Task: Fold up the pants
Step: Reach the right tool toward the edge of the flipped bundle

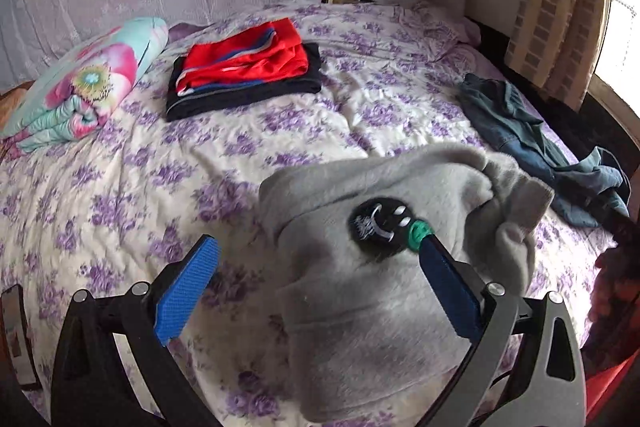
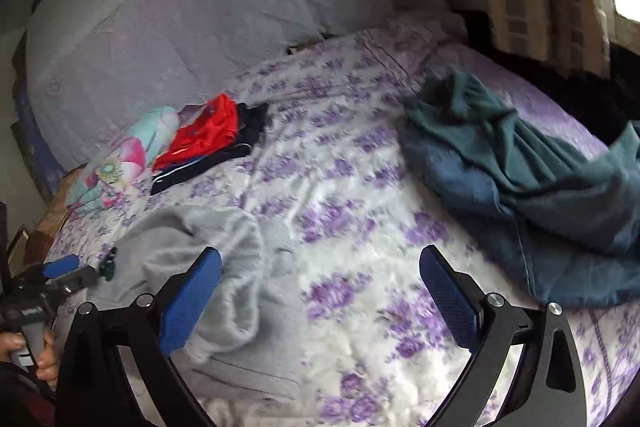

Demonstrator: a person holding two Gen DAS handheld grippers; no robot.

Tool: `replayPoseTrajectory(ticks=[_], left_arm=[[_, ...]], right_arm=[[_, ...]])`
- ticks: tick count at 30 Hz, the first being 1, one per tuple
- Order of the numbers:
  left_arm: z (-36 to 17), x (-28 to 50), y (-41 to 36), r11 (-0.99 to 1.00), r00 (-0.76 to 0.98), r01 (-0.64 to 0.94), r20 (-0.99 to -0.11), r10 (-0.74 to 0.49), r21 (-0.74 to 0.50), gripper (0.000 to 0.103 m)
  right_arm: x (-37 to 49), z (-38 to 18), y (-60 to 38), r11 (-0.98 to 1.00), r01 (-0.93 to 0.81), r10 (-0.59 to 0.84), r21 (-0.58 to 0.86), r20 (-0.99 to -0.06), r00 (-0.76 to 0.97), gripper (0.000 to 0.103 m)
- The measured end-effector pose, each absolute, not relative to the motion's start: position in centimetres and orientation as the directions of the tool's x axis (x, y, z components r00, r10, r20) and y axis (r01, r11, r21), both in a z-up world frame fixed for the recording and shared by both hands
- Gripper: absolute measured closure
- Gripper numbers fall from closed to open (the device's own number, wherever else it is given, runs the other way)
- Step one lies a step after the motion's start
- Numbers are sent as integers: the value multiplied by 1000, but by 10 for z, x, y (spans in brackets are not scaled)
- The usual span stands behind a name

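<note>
Left gripper [image 1: 316, 259]: blue-padded fingers [image 1: 186, 293] spread wide, gripping nothing, over the grey fleece pants [image 1: 360, 327]. The pants lie bunched, partly folded, near on the bed with the purple-flowered white quilt [image 1: 120, 207]; a black round patch [image 1: 378, 227] faces up.

Right gripper [image 2: 320, 291]: fingers spread wide, empty, above bare quilt just right of the pants.

Right, mid: crumpled blue-green garment [image 2: 540, 195].

Far left: folded red-and-black clothes stack [image 1: 244, 67]; beside it a folded floral turquoise blanket [image 1: 88, 83].
</note>
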State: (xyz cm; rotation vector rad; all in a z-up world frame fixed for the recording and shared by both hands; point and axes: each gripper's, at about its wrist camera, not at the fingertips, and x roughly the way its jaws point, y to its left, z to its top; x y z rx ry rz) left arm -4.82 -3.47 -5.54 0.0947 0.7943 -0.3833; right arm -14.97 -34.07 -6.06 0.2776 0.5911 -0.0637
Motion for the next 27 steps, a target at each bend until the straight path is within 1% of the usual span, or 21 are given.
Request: replayPoseTrajectory(ticks=[3, 5, 7, 9, 10, 12, 14, 15, 16, 18, 19, 20, 22, 24, 25, 27], left_arm=[[-72, -54, -38, 911, 596, 411, -749, -290, -25, 5], [-80, -55, -46, 895, 574, 446, -768, -284, 2, 5], [-85, -55, -51, 885, 568, 465, -776, -276, 26, 5], [-87, -55, -53, 879, 564, 476, -777, -279, 29, 5], [-87, -54, -51, 878, 560, 478, -778, -286, 21, 5], [-90, -51, -49, 878, 542, 479, -784, -303, -8, 4], [-94, -49, -47, 870, 509, 490, -792, -336, -54, 4], [-95, -48, -47, 870, 505, 490, -794, -339, -61, 4], [-97, -47, -48, 872, 506, 486, -795, -335, -59, 4], [-98, -44, -47, 881, 511, 470, -797, -323, -56, 4], [-99, -42, -46, 882, 503, 467, -799, -328, -68, 4], [-97, -42, -46, 882, 500, 466, -799, -334, -77, 4], [-86, -47, -46, 881, 543, 470, -770, -335, -52, 4], [-72, -54, -50, 867, 587, 497, -726, -360, -28, 4], [-66, -58, -54, 855, 597, 519, -705, -383, -25, 4], [-60, -64, -65, 819, 588, 573, -686, -428, -19, 4]], right_arm=[[-131, -37, -307, 985, 37, 62, 167, -547, 835, 3], [-119, -30, -287, 994, 1, 62, 112, -559, 827, 3], [-108, -35, -272, 999, -16, 36, 38, -602, 798, 4], [-107, -50, -268, 998, 4, -45, -64, -657, 752, 4], [-111, -60, -274, 996, 20, -75, -88, -681, 729, 4], [-129, -77, -296, 996, 65, -83, -53, -712, 697, 4], [-151, -93, -324, 989, 131, -38, 67, -743, 668, 4], [-161, -101, -336, 978, 181, -41, 102, -759, 649, 4], [-166, -111, -345, 968, 226, -57, 107, -784, 619, 4], [-170, -129, -359, 952, 300, -112, 65, -838, 535, 5], [-173, -129, -363, 943, 325, -120, 74, -834, 539, 6], [-176, -119, -367, 932, 349, -134, 94, -807, 575, 6], [-180, -87, -366, 932, 331, -135, 146, -708, 693, 6], [-173, -56, -351, 960, 247, -115, 131, -619, 777, 5], [-164, -46, -339, 977, 190, -94, 99, -597, 797, 4], [-146, -43, -314, 996, 87, -48, 35, -603, 796, 4]])
